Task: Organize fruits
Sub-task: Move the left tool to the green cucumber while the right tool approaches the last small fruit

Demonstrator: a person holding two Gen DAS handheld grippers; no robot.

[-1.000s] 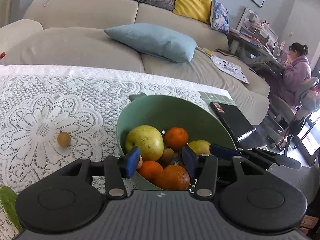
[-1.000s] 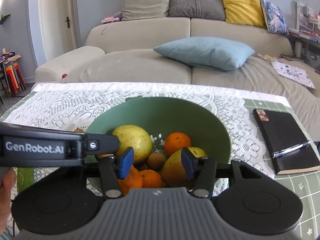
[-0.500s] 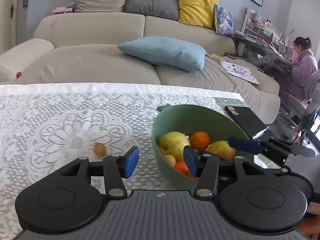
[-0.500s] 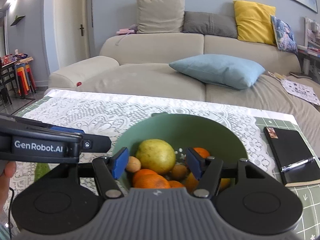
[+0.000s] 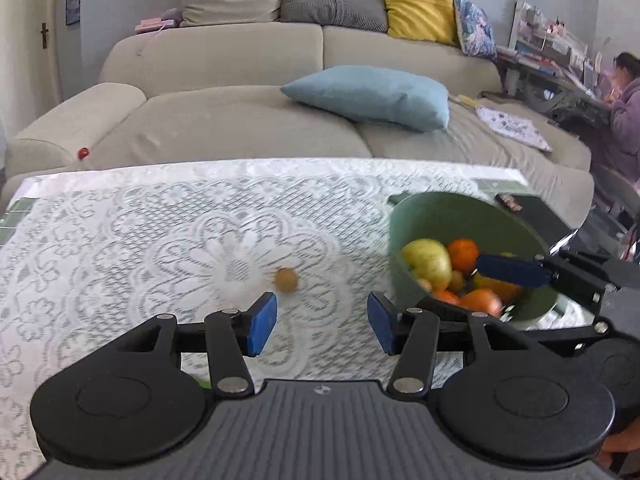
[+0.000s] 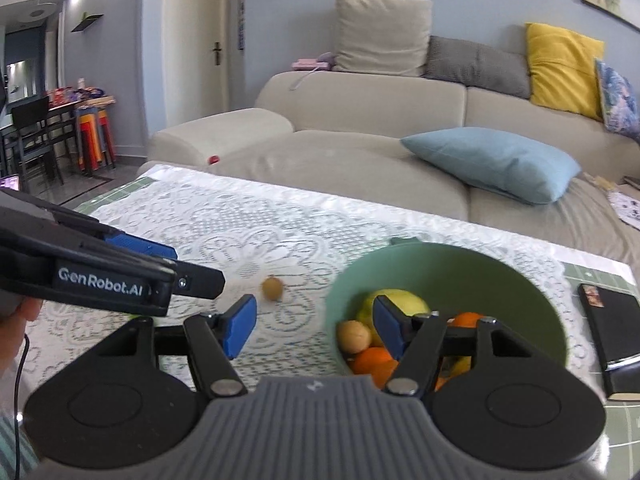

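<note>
A green bowl [image 5: 432, 210] [image 6: 452, 264] on the lace tablecloth holds a yellow-green pear [image 5: 428, 258] [image 6: 394, 300], several oranges [image 5: 462, 250] [image 6: 372, 360] and a small brown fruit [image 6: 354, 334]. One small brown fruit [image 5: 286, 279] [image 6: 273, 288] lies loose on the cloth left of the bowl. My left gripper [image 5: 322, 322] is open and empty, just short of the loose fruit; it also shows in the right wrist view [image 6: 152, 250]. My right gripper [image 6: 314, 326] is open and empty at the bowl's left rim; its finger [image 5: 508, 270] shows over the bowl.
A black notebook [image 6: 610, 320] lies right of the bowl. A beige sofa [image 5: 248, 116] with a blue cushion [image 5: 372, 94] stands behind the table. A person [image 5: 624, 108] sits at a desk far right. Chairs and stools [image 6: 60, 136] stand at far left.
Both grippers have drawn back from over the bowl and swung left, opening a little wider. The loose brown fruit now lies just ahead of my left gripper. The bowl sits to the right.
</note>
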